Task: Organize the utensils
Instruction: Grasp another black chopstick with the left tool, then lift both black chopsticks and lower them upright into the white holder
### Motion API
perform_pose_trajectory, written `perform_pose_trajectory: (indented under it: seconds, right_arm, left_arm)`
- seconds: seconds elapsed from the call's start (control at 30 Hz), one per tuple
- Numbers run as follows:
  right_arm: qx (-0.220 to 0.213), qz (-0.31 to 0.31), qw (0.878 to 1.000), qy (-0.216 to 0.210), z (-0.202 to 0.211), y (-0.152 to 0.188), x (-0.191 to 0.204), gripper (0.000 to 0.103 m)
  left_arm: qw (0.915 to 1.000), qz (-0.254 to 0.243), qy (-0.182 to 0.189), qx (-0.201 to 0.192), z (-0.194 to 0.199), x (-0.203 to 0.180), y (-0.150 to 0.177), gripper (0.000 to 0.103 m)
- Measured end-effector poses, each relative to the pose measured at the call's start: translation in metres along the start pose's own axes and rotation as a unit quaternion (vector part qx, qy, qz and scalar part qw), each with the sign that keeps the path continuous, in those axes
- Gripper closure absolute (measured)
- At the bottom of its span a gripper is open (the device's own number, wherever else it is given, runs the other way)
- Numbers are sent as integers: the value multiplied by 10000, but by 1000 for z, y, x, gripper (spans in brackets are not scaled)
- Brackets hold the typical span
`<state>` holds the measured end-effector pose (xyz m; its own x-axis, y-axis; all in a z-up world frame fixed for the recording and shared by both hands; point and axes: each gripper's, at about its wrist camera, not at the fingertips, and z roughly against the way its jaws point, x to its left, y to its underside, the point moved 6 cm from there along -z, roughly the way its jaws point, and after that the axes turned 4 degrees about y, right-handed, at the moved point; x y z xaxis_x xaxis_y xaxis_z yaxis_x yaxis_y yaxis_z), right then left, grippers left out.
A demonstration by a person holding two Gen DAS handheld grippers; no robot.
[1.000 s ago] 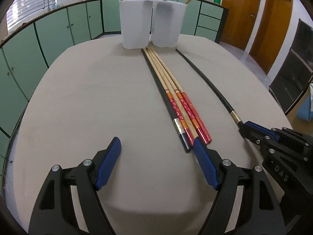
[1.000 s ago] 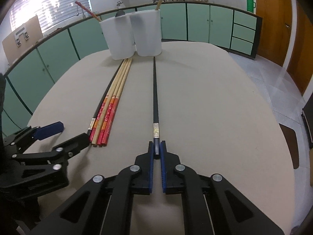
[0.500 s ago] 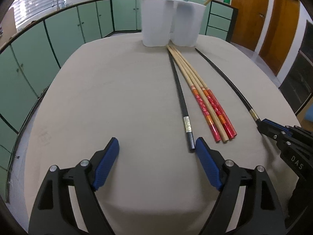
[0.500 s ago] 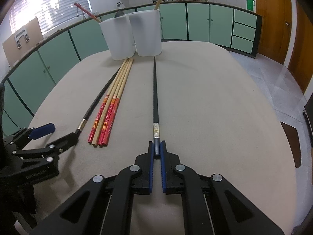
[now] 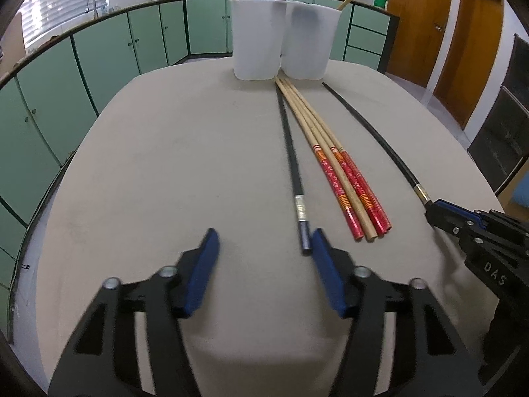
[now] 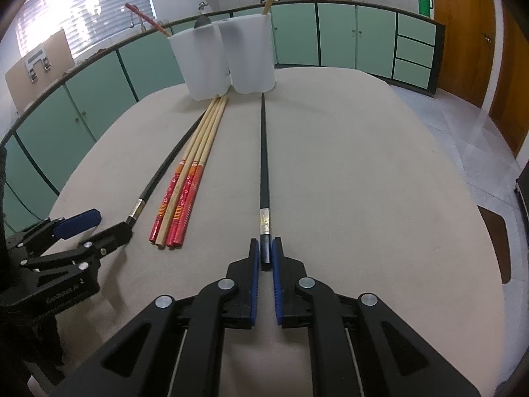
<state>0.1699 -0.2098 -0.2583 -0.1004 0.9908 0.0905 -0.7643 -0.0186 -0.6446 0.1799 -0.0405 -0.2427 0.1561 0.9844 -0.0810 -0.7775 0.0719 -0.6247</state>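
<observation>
We kept R gripper [image 6: 263, 258] jaws clamped on one black chopstick [image 6: 264, 178]; L gripper [image 5: 261, 258] jaws, half-open & closing, straddled 2nd black chopstick [image 5: 291, 152] at 12 o'clock, to pair them.

The right hand-held gripper [image 6: 265, 258] has its blue-padded jaws clamped on the butt end of a long black chopstick with a silver band [image 6: 263, 165], which runs straight ahead across the beige counter [image 6: 363, 182] to two translucent white plastic tubs [image 6: 228, 59] standing side by side at the far end. To its left lie three bamboo chopsticks with red patterned handles [image 6: 188, 178], side by side. Further left, the left hand-held gripper [image 6: 109, 225], jaws parted and just been closing, has the end of a second black chopstick [image 6: 165, 168] touching its nearer finger. Utensil handles stick up out of the tubs.
</observation>
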Motion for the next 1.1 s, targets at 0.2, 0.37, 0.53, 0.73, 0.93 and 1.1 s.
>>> perform_pose_trajectory:
  seconds: [0.2, 0.37, 0.53, 0.73, 0.93, 1.1]
  right_arm:
    - [-15, 112, 9999, 115, 1, 0, 3, 96]
    - [-41, 78, 9999, 72, 2, 1, 1, 96]
    - [-172, 22, 9998, 39, 9, 0, 0, 96]
    - [-346, 31, 9994, 7, 23, -7, -1, 97]
    - [-608, 55, 9981, 5, 41, -23, -4, 97]
    - [-882, 67, 9961, -17, 62, -43, -6, 97]
  left_arm:
    - [9999, -67, 122, -15, 0, -11, 0, 90]
    - [9998, -63, 183, -14, 0, -13, 1, 97]
    - [9998, 21, 190, -69, 8, -9, 0, 97]
    - [9991, -126, 68, -408, 34, -6, -15, 97]
    - [9970, -181, 37, -754, 64, -4, -31, 97]
    - [9939, -216, 65, -1079, 88, -3, -50, 97]
